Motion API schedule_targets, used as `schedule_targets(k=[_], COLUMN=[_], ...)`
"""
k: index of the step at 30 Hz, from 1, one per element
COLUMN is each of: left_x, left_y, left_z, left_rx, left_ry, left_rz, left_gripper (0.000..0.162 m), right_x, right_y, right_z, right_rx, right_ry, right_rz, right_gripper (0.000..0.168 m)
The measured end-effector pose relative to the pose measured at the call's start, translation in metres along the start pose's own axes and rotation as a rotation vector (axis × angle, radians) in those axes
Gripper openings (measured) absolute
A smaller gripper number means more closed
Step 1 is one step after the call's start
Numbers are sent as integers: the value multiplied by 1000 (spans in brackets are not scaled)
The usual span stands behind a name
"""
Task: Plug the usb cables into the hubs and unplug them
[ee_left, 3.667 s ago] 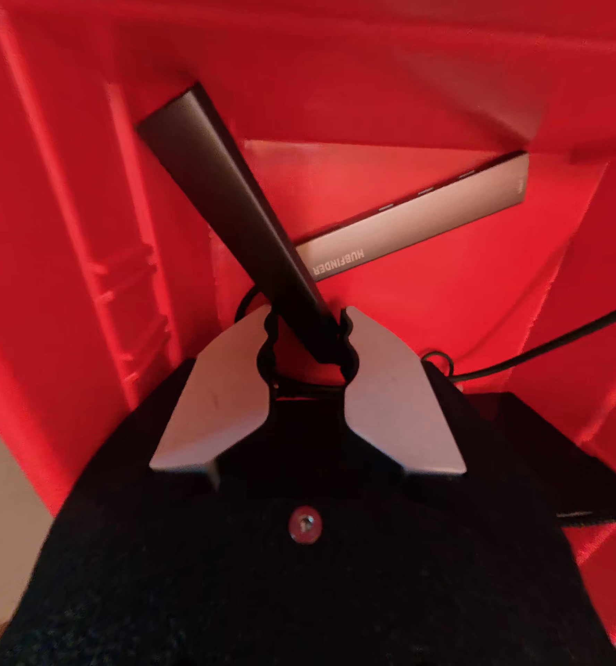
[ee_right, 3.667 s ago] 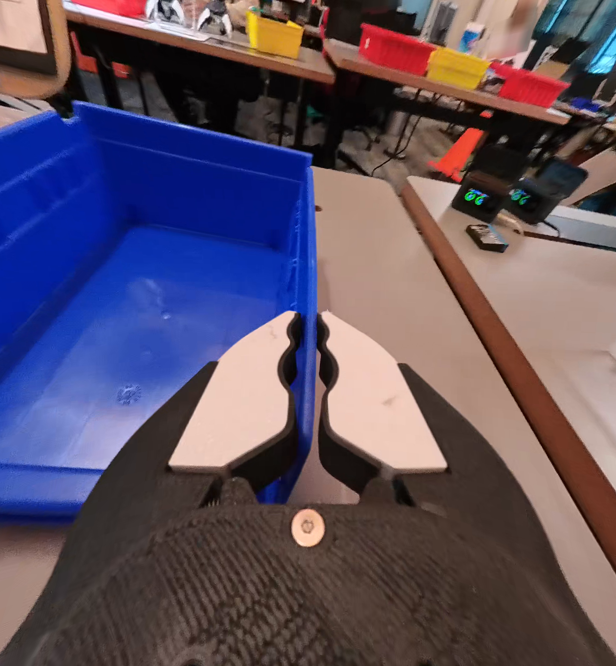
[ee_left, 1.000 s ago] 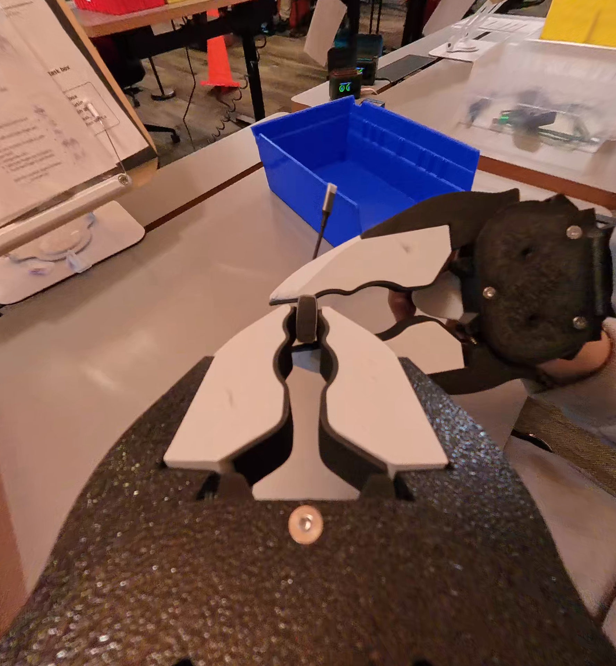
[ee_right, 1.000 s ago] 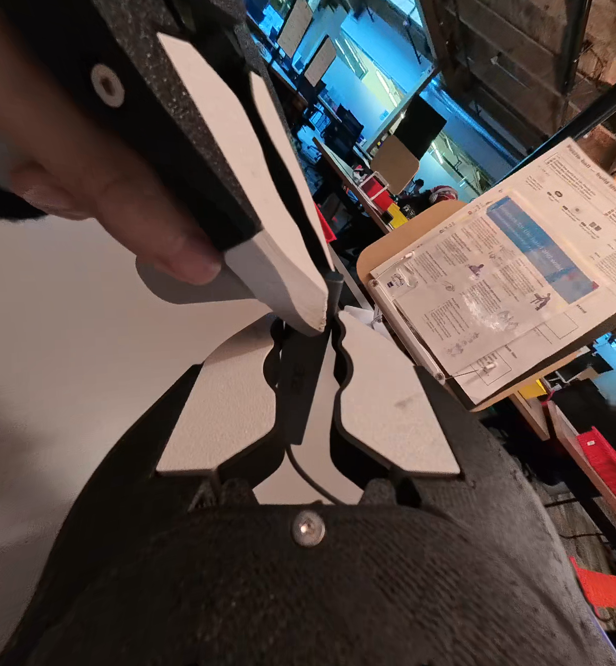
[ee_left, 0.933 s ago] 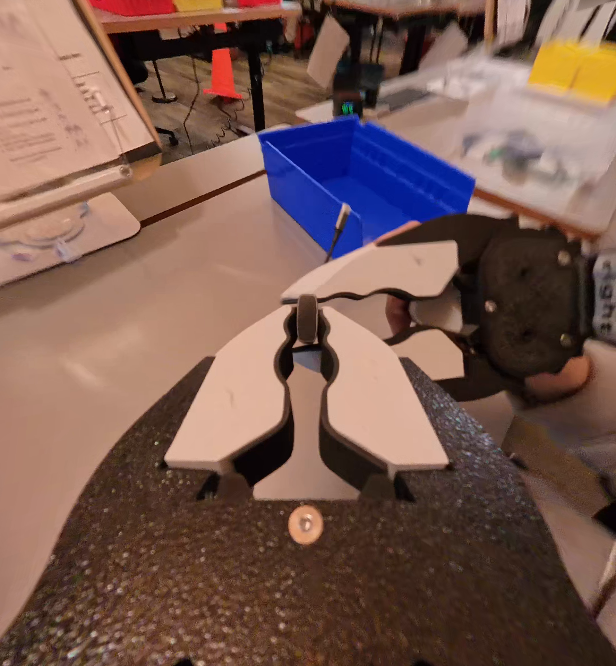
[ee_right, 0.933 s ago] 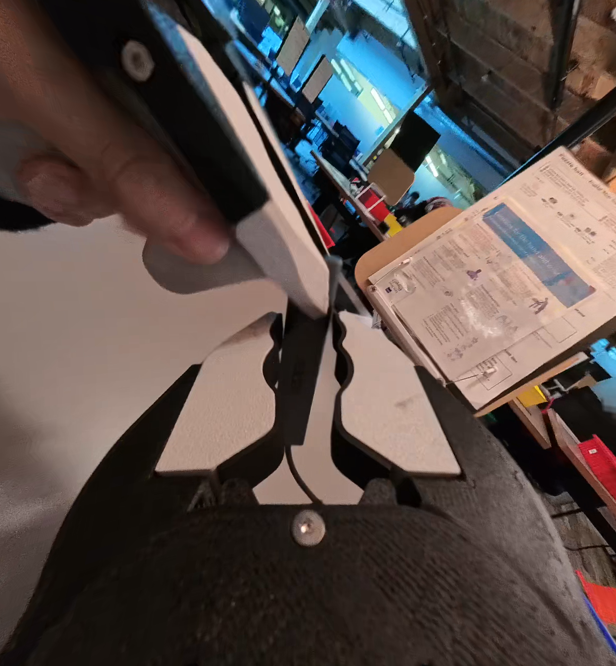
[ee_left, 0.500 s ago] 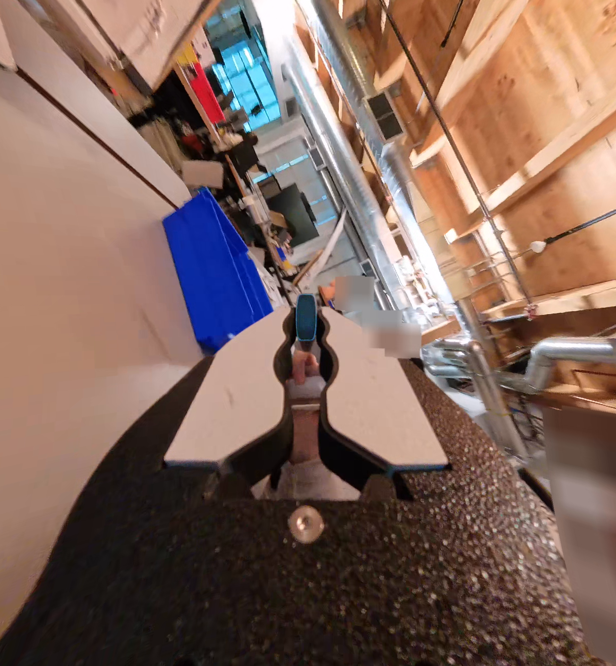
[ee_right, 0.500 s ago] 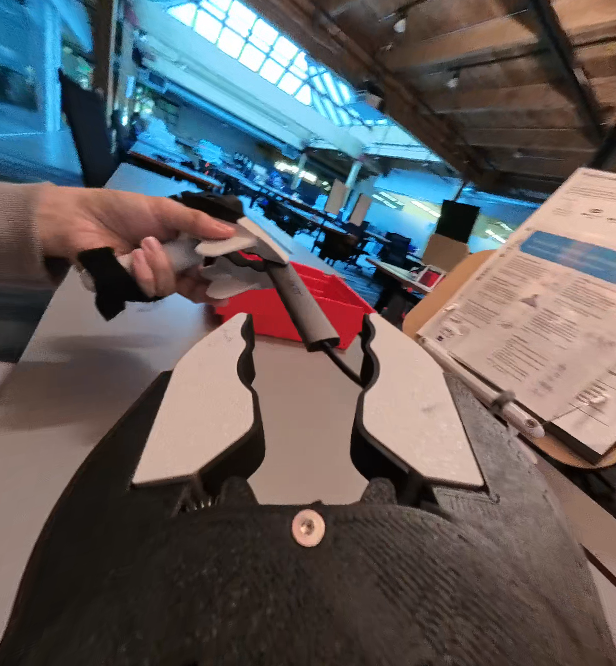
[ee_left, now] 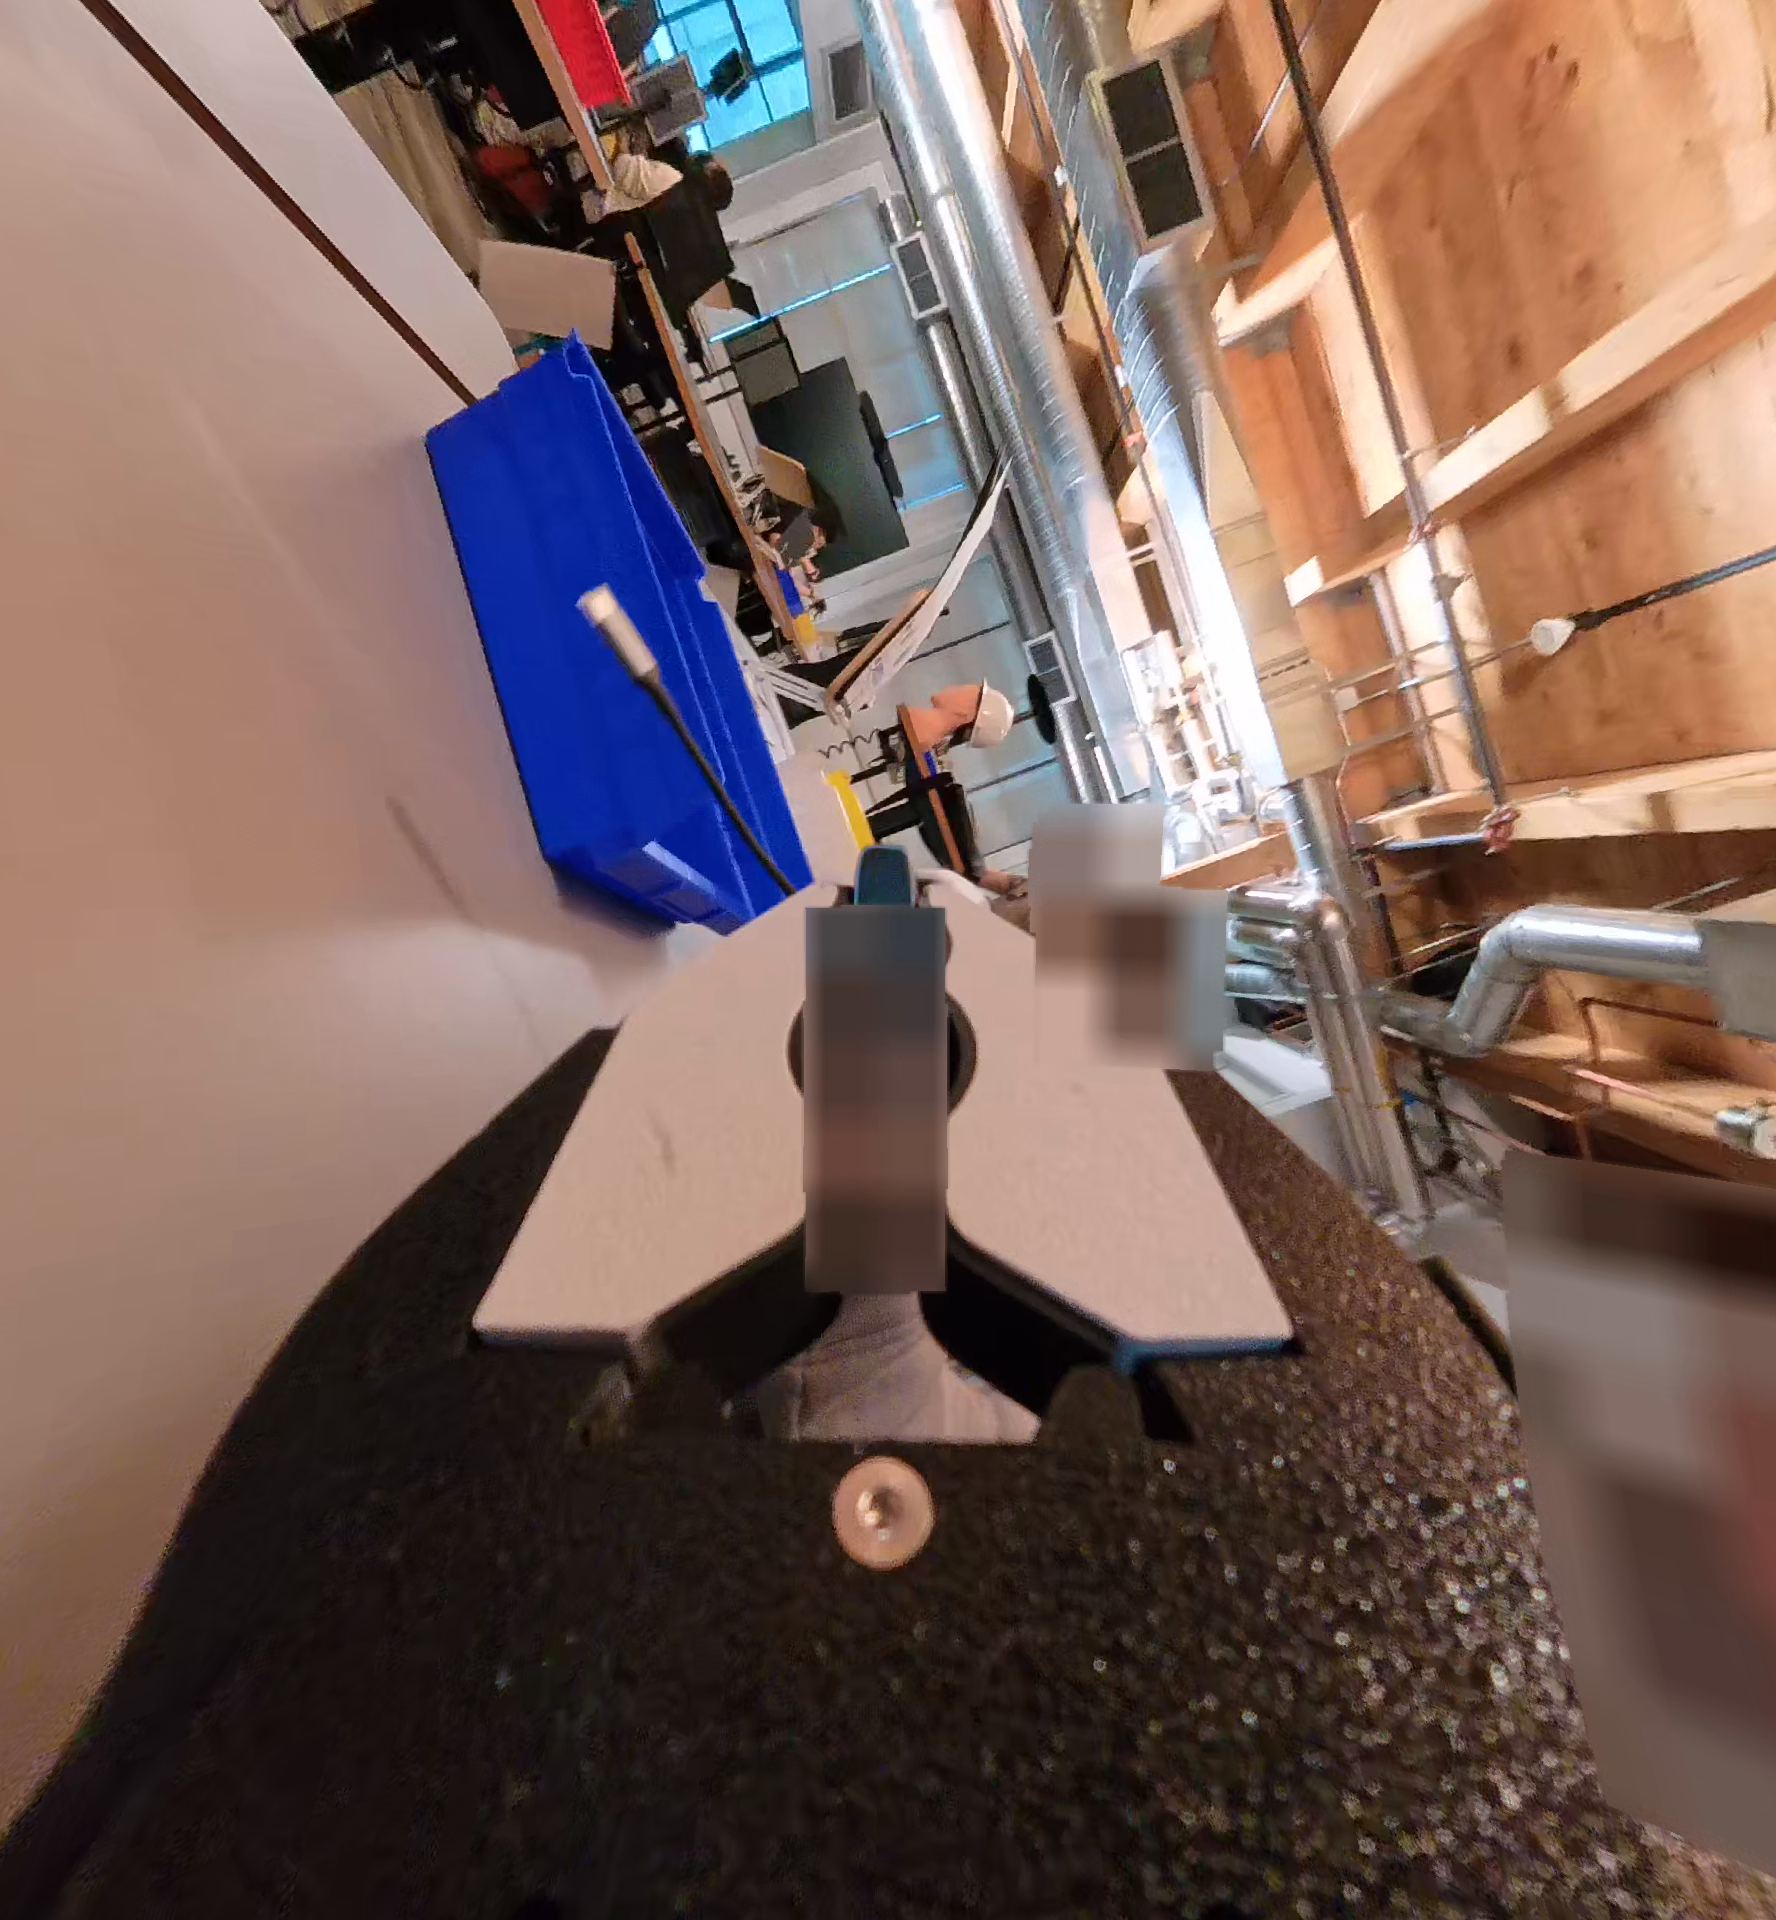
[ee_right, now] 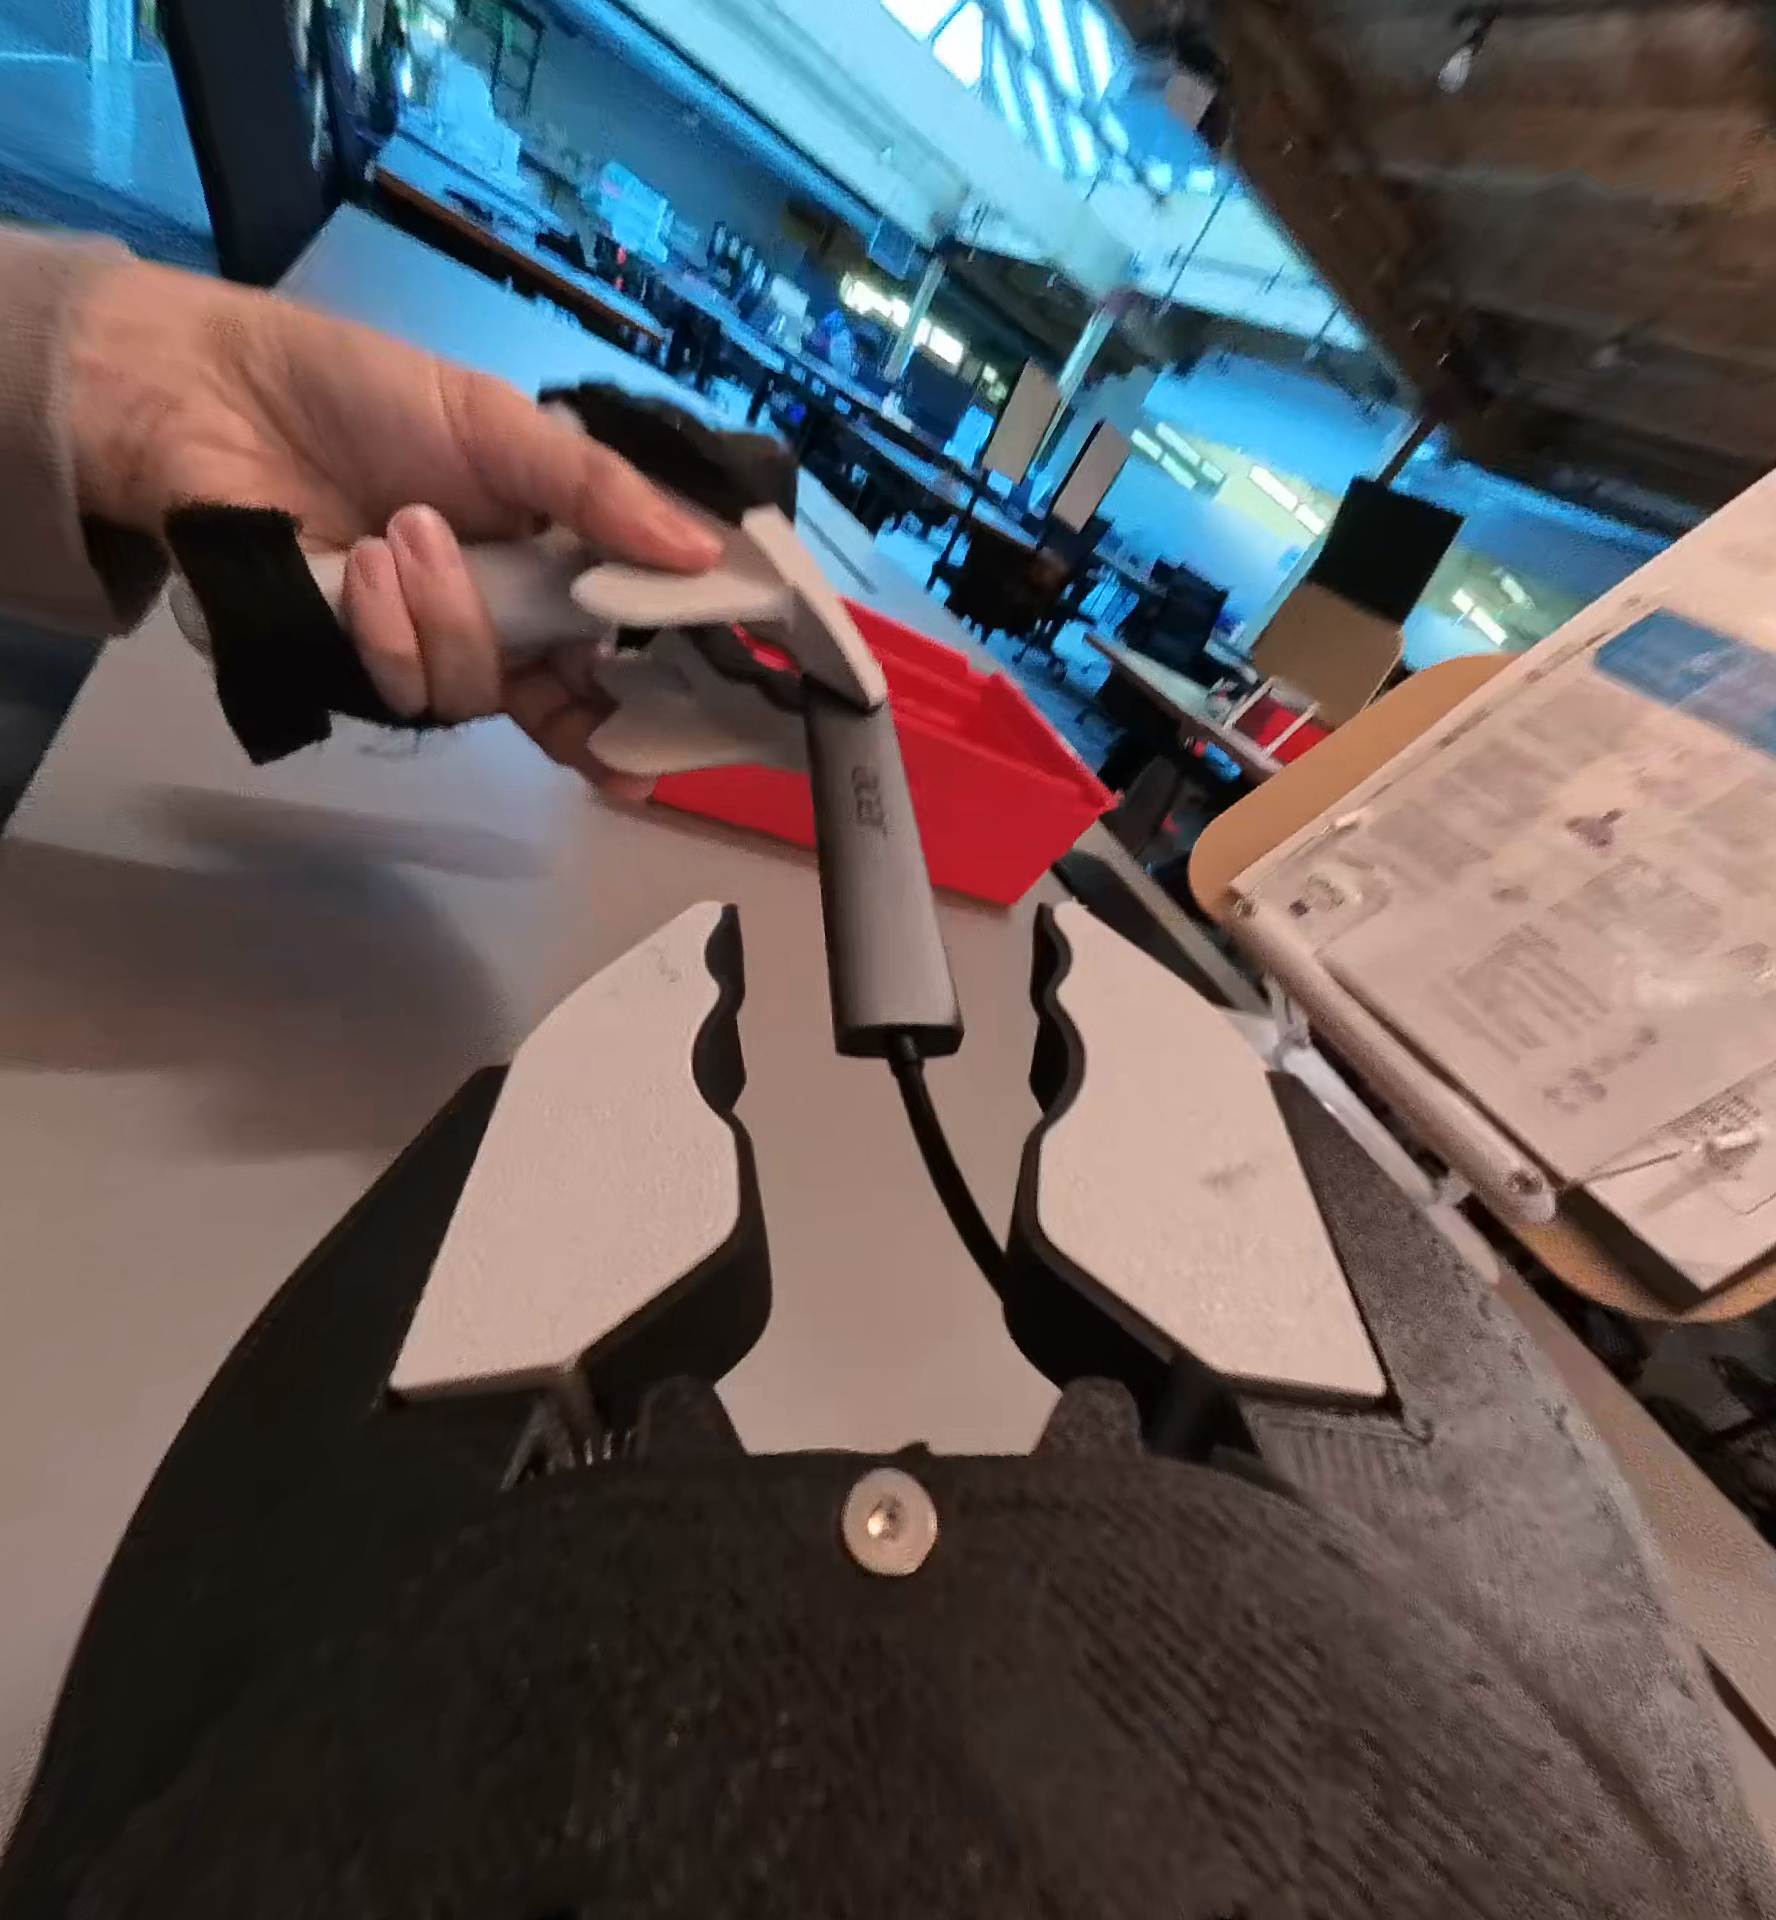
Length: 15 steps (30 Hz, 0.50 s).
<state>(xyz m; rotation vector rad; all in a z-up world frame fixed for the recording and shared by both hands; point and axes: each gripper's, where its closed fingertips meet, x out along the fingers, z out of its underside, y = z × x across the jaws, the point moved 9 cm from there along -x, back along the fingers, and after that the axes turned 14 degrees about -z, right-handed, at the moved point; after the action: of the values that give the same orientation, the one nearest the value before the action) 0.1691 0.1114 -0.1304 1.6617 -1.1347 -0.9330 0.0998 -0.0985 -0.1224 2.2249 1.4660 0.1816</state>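
Risk: the grey hub point(ee_right: 868, 831) is pinched only at its far end by the left gripper point(ee_right: 822, 665) and hangs tilted above the table point(ee_right: 188, 1039), so it may pivot or slip under the pull of its black cable point(ee_right: 951, 1164). Left gripper: clenched on that hub. Right gripper point(ee_right: 889, 935): spread wide, empty, the hub's cable end between its fingers without contact; the cable's silver plug point(ee_left: 609, 629) floats free ahead of the left gripper.
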Motion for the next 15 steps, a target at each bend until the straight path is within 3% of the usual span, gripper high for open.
schedule_targets(k=[4,6,15], left_x=[4,5,14], left_y=[3,3,-7], left_z=[1,1,0], left_rx=[-16,-30,-117], left_ry=[-28,-25,-14], left_rz=[39,46,92], left_gripper=[9,9,9], right_x=[0,0,-2], right_y=[-2,-1,2], right_z=[11,11,18], right_rx=[-23,14,202], right_ry=[17,68,306], right_rz=[9,-1,-14], right_gripper=[28,24,27])
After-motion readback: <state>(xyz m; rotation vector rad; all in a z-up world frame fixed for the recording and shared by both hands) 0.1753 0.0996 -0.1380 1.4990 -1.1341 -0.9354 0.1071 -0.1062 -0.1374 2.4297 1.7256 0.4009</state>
